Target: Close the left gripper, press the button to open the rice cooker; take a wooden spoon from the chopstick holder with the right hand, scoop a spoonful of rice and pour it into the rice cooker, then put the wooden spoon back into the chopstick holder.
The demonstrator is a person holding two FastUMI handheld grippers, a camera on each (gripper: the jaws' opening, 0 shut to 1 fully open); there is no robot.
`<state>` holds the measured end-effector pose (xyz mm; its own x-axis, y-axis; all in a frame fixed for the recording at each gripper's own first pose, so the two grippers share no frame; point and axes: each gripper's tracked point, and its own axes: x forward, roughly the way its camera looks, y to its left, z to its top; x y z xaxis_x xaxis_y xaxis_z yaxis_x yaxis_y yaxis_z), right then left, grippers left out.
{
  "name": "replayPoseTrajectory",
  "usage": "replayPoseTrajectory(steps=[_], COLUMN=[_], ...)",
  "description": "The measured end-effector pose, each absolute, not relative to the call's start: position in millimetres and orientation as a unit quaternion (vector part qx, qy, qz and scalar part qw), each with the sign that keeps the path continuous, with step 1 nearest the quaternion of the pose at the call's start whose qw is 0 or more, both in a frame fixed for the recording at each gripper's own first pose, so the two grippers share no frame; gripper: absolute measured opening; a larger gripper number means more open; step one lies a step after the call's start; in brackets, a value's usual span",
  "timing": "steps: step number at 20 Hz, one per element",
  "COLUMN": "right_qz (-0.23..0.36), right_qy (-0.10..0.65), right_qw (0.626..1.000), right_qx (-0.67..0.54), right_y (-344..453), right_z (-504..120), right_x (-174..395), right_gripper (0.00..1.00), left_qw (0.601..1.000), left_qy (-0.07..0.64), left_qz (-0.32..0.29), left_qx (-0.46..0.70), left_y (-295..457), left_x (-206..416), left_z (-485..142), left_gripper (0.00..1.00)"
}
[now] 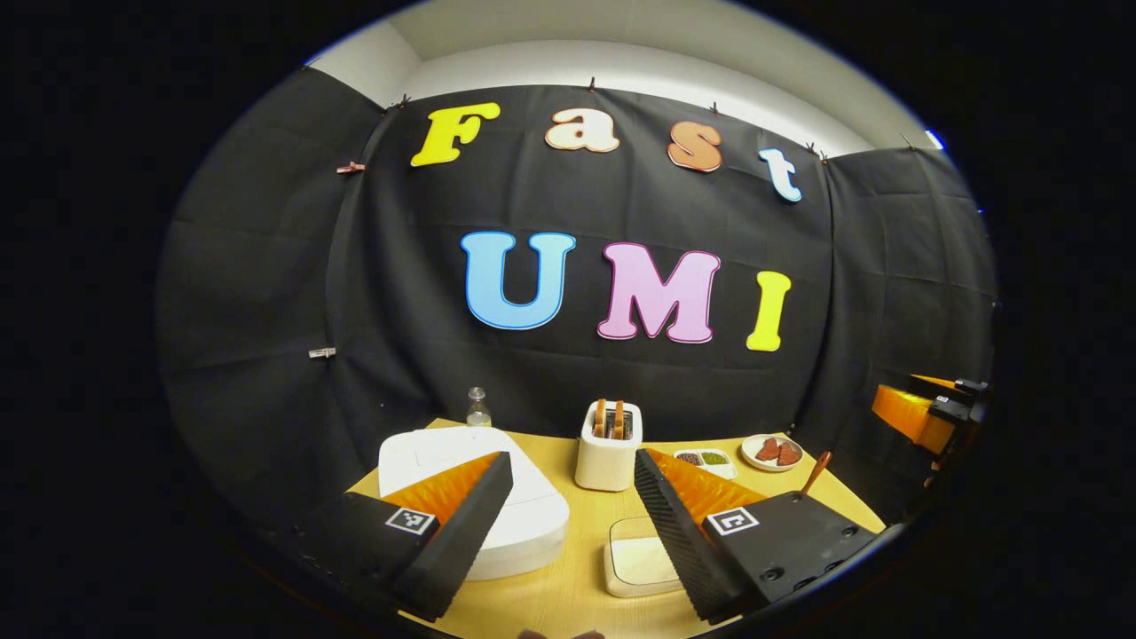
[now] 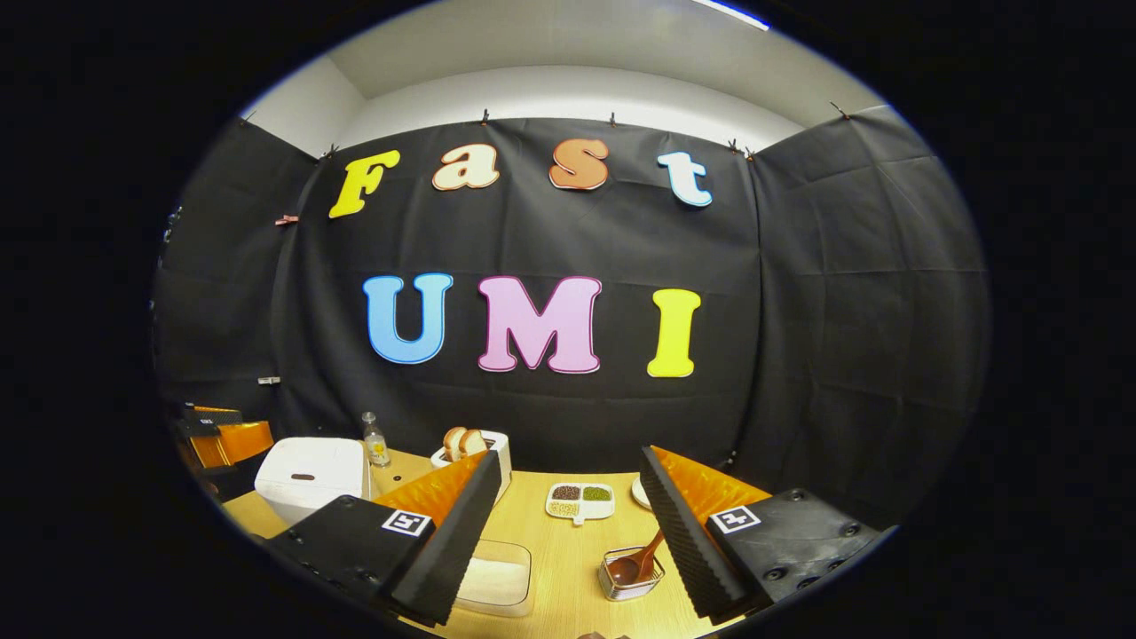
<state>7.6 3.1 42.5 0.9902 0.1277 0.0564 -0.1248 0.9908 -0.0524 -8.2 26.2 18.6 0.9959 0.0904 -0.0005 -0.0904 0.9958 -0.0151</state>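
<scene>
The white rice cooker (image 1: 532,519) sits at the table's left with its lid down, partly behind my left finger. My left gripper (image 1: 573,461) hangs open above the table with nothing between its fingers. A clear box of rice (image 1: 641,561) lies just ahead of it. In the right gripper view the wooden spoon (image 2: 641,561) stands in a small metal chopstick holder (image 2: 628,581), beside the rice box (image 2: 497,577). My right gripper (image 2: 570,460) is open and empty, above and short of the holder. The rice cooker (image 2: 311,475) is at far left there.
A white toaster (image 1: 608,448) holding bread slices stands mid-table, with a small bottle (image 1: 478,408) behind the cooker. A divided dish of beans (image 2: 581,500) and a plate (image 1: 772,453) of reddish pieces lie at the back right. The table (image 1: 577,595) is light wood.
</scene>
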Motion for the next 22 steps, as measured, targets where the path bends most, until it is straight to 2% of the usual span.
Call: replayPoseTrajectory(steps=[7, 9, 11, 14, 15, 17, 18, 19, 20, 21, 22], right_qz=[0.067, 0.068, 0.066, 0.061, 0.058, 0.053, 0.051, 0.049, 0.048, 0.046, 0.044], right_qy=[-0.038, -0.035, -0.029, -0.024, -0.023, -0.018, -0.014, -0.011, -0.009, -0.010, -0.011], right_qw=[0.997, 0.997, 0.997, 0.998, 0.998, 0.998, 0.998, 0.999, 0.999, 0.999, 0.999], right_qx=[-0.025, -0.025, -0.021, -0.015, -0.015, -0.013, -0.013, -0.013, -0.012, -0.009, -0.005], right_y=[-4.0, -8.0, -11.4, -18.4, -20.2, -24.6, -26.9, -29.4, -31.8, -33.1, -35.6], right_z=[40.3, 37.2, 33.6, 30.3, 28.5, 24.6, 21.4, 19.7, 18.8, 20.3, 22.3], right_x=[6.6, 6.0, 5.0, 4.5, 2.8, 1.8, 0.3, -2.0, -4.8, -7.7, -10.2], right_gripper=[0.98, 0.98, 0.98, 0.98, 0.98, 0.98, 0.98, 0.98, 0.98, 0.98, 0.98], left_qw=[0.997, 0.996, 0.994, 0.991, 0.991, 0.990, 0.990, 0.989, 0.989, 0.988, 0.988], left_qy=[0.020, 0.025, 0.037, 0.060, 0.071, 0.083, 0.090, 0.098, 0.103, 0.107, 0.115], left_qz=[0.074, 0.076, 0.085, 0.096, 0.095, 0.088, 0.085, 0.079, 0.081, 0.073, 0.066], left_qx=[-0.032, -0.047, -0.058, -0.066, -0.066, -0.067, -0.069, -0.072, -0.075, -0.080, -0.085], left_y=[58.3, 68.1, 80.1, 98.0, 101.4, 105.3, 107.3, 107.6, 111.2, 109.6, 107.9], left_x=[4.1, 9.1, 14.6, 23.4, 26.2, 33.0, 37.4, 41.4, 44.1, 48.1, 52.2], left_z=[18.2, 21.2, 20.1, 14.7, 11.5, 9.4, 5.0, 1.5, -4.1, -7.1, -14.0], left_gripper=[0.95, 0.92, 0.83, 0.59, 0.56, 0.45, 0.35, 0.31, 0.16, 0.09, 0.08])
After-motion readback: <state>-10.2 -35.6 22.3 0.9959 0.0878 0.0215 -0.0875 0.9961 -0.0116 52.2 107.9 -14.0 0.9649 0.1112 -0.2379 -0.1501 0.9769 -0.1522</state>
